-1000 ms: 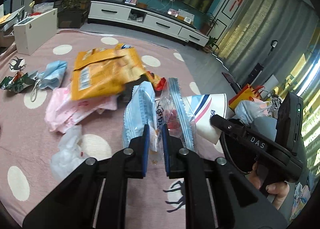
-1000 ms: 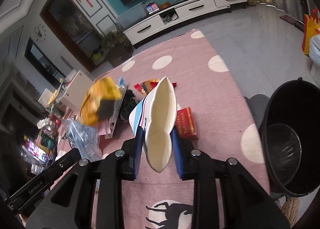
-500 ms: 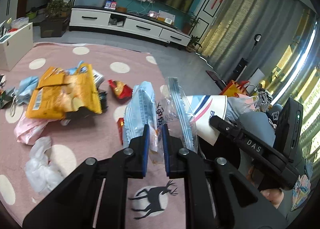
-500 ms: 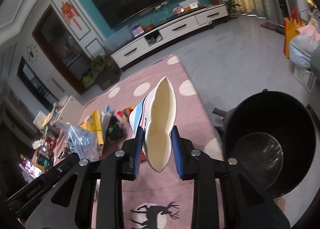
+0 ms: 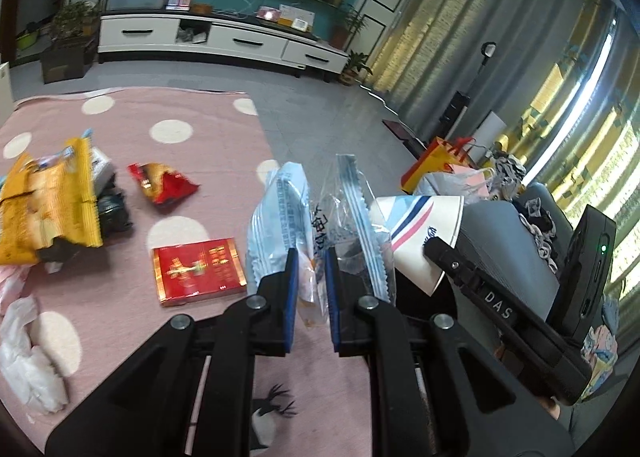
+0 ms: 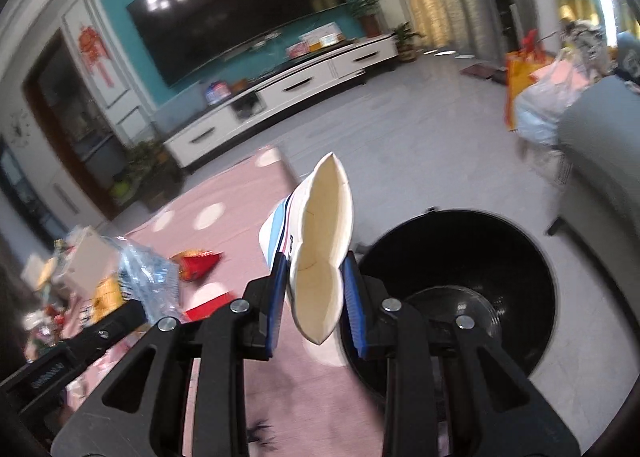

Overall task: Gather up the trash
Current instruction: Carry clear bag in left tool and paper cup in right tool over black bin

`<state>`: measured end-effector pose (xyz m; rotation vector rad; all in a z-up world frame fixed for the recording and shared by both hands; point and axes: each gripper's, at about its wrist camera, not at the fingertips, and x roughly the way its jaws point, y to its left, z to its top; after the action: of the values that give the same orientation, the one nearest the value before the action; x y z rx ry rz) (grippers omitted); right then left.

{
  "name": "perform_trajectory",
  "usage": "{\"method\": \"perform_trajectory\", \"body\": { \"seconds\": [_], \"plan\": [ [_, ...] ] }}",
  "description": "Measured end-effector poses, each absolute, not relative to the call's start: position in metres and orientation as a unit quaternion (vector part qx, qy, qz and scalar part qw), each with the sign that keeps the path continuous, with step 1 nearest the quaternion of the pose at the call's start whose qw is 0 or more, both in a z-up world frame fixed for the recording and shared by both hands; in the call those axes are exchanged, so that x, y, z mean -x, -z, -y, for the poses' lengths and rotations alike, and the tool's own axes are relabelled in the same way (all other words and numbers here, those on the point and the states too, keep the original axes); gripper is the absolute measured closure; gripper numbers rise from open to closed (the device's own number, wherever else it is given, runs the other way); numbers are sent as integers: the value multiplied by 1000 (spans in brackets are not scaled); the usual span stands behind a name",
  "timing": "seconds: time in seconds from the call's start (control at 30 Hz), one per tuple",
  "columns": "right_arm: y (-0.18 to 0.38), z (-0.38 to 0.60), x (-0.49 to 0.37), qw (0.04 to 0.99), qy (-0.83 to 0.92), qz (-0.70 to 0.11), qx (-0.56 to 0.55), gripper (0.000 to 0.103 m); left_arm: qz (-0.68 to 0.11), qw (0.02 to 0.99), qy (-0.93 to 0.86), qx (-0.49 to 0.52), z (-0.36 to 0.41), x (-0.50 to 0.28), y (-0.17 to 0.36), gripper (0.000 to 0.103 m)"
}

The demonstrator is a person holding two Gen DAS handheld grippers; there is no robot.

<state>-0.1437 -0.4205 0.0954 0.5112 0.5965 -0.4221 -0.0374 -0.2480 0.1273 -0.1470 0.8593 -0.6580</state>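
- We see one pink rug [image 5: 224, 129] with white polka dots and a black deer print, spread over the grey floor; the litter lies on it.
- One black round bin [image 6: 472, 257] stands on the floor at the rug's edge, with a clear disc, perhaps a lid, in its bottom; in the right wrist view it sits just behind and to the right of the held cup.
- One yellow snack bag [image 5: 48, 213], torn and crumpled, lies at the rug's left side.
- One crumpled white plastic bag [image 5: 28, 357] sits at the lower left.
- One flat red and gold box [image 5: 198, 271] lies just left of our left gripper.
- One red snack wrapper [image 5: 162, 183], creased, lies beyond the box.
- Our right gripper [image 6: 316, 293] has its pads clamped on one white paper cup [image 6: 324, 241], squashed flat to a narrow slit, with light blue, dark and pink stripes.
- Our left gripper [image 5: 312, 289] is nearly closed, pinching one clear plastic wrapper [image 5: 324, 213] with pale blue serrated edges and dark print, lifted clear of the rug.
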Motion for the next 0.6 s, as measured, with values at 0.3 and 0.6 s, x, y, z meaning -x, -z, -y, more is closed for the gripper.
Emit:
{"method": "perform_trajectory", "body": {
  "seconds": [0.3,0.6],
  "plan": [
    [-89,453,165,885,282,-280,-241,74,-416,836,354,49,308,34,-123,88],
    [-77,481,183,870,315,-286,-249,74,-441,808,390,33,361,32,-102,88]
  ]
}}
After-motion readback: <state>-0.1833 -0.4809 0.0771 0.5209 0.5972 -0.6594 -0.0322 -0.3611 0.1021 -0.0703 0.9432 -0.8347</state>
